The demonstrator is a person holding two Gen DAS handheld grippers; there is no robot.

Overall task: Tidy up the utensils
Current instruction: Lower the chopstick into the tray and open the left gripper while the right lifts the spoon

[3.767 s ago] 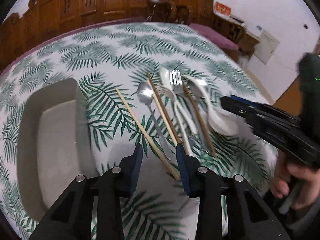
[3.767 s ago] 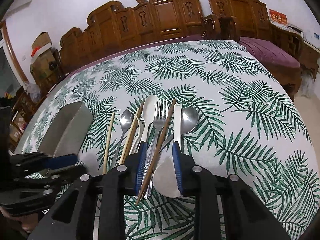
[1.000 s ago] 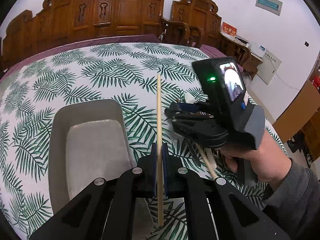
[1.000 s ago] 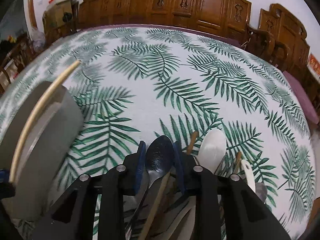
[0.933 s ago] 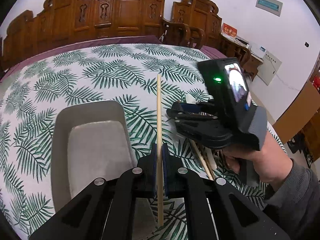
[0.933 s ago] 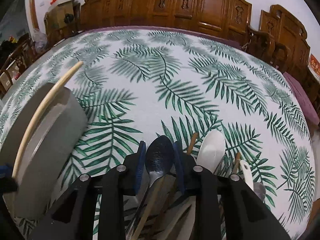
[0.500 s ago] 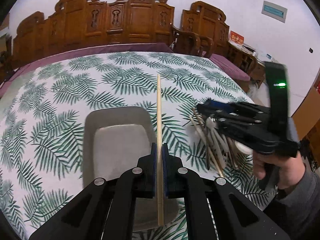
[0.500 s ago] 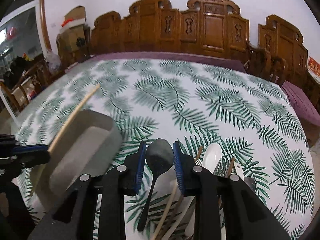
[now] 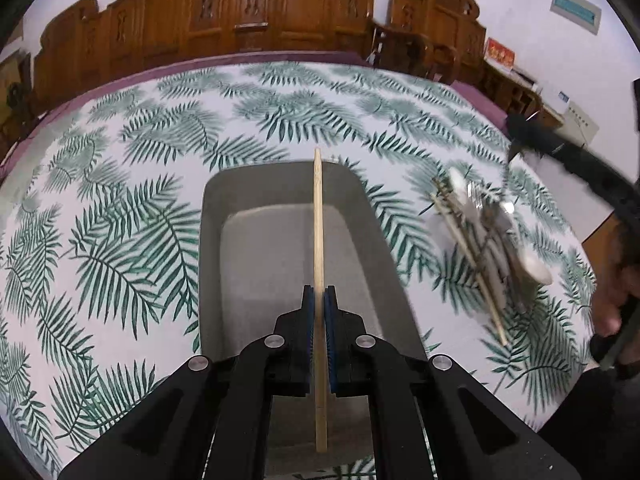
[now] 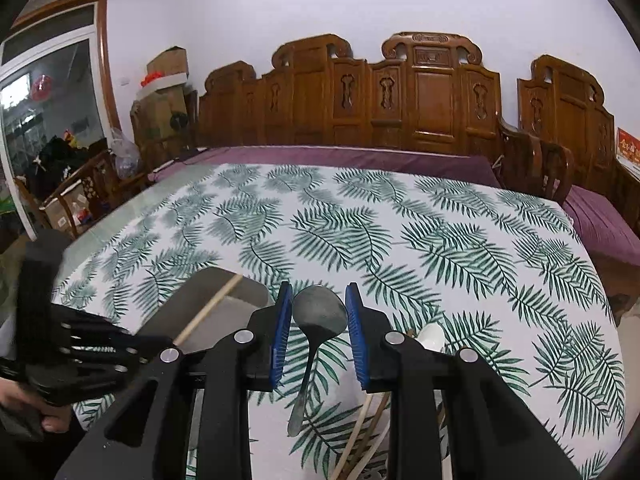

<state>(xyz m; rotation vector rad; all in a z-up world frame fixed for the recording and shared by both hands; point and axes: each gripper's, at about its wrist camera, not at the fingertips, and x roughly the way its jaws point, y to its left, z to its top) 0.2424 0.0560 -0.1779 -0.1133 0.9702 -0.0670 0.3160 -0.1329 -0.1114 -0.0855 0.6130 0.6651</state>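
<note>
Clamping a chopstick [image 9: 318, 240] between its jaws, the left gripper [image 9: 319, 312] holds it above the grey tray [image 9: 212, 240] on the desk [image 9: 120, 208]. The right gripper's [image 10: 319, 312] jaws grip a metal spoon [image 10: 318, 316] by its bowl, its handle hanging below them.

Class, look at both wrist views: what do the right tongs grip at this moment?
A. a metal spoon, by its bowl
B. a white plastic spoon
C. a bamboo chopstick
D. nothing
A: in the right wrist view the right tongs pinch the metal spoon by its bowl, handle hanging down.
</note>
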